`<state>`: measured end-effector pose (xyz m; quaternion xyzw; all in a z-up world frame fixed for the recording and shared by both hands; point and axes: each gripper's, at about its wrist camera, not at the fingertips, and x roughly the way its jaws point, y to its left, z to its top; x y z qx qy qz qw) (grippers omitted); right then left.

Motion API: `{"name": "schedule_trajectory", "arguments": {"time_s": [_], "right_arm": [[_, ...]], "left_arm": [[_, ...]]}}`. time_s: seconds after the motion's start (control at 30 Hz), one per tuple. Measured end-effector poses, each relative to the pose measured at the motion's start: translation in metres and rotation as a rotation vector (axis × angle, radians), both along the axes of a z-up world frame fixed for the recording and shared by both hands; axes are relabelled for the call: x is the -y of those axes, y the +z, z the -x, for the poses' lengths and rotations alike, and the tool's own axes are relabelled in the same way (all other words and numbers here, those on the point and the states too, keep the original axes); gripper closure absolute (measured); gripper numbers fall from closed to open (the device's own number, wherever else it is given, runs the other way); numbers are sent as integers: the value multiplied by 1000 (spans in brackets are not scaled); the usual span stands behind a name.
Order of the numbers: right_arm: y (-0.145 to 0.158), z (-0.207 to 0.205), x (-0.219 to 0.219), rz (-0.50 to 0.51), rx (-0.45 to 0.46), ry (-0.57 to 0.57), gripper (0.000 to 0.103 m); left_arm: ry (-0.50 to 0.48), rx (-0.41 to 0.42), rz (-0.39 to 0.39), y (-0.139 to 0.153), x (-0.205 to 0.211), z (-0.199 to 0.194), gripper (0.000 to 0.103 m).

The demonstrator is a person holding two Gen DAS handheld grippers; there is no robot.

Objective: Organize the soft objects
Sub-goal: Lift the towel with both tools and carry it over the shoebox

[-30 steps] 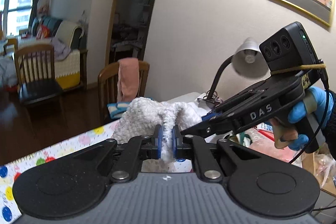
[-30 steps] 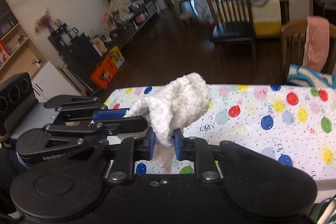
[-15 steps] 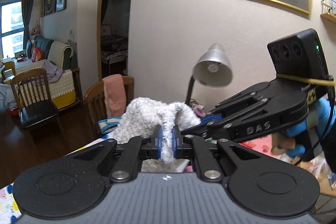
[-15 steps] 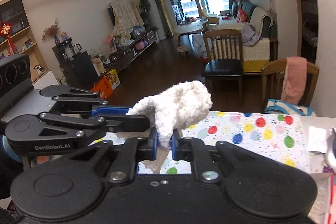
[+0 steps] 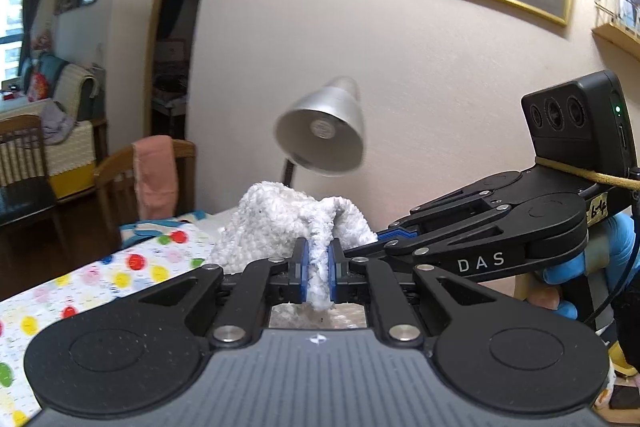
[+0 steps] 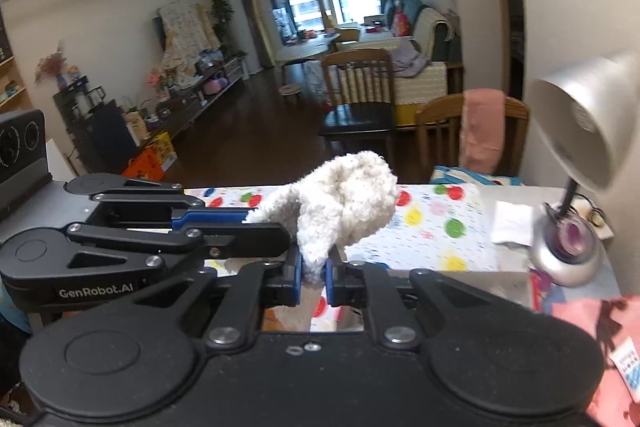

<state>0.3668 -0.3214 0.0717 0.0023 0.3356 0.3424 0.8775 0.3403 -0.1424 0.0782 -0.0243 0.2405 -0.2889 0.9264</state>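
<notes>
Both grippers pinched one fluffy white terry cloth (image 5: 292, 223) above the polka-dot tablecloth (image 6: 424, 227).

My left gripper (image 5: 319, 265) and right gripper (image 6: 313, 273) each had their blue pads clamped on a fold of it. I read "DAS" and a handwritten "64" tag on the right unit, "GenRobot.AI" on the left. The silver desk lamp (image 5: 320, 131) was blurred; the cloth's lower edge was hidden behind the jaws.

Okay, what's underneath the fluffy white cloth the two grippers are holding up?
The white cloth hangs pinched in both the left gripper and right gripper. Below it lies the polka-dot tablecloth. The patch straight beneath is hidden by the cloth and gripper bodies.
</notes>
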Motion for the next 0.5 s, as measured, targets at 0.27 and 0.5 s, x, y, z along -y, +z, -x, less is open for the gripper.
{"name": "schedule_trajectory", "arguments": {"time_s": [0.27, 0.5], "right_arm": [[-35, -7, 48, 9, -48, -98, 93], [-95, -25, 71, -12, -136, -175, 93]], "left_arm": [[-87, -70, -26, -20, 62, -28, 94], [-116, -144, -110, -64, 107, -52, 94]]}}
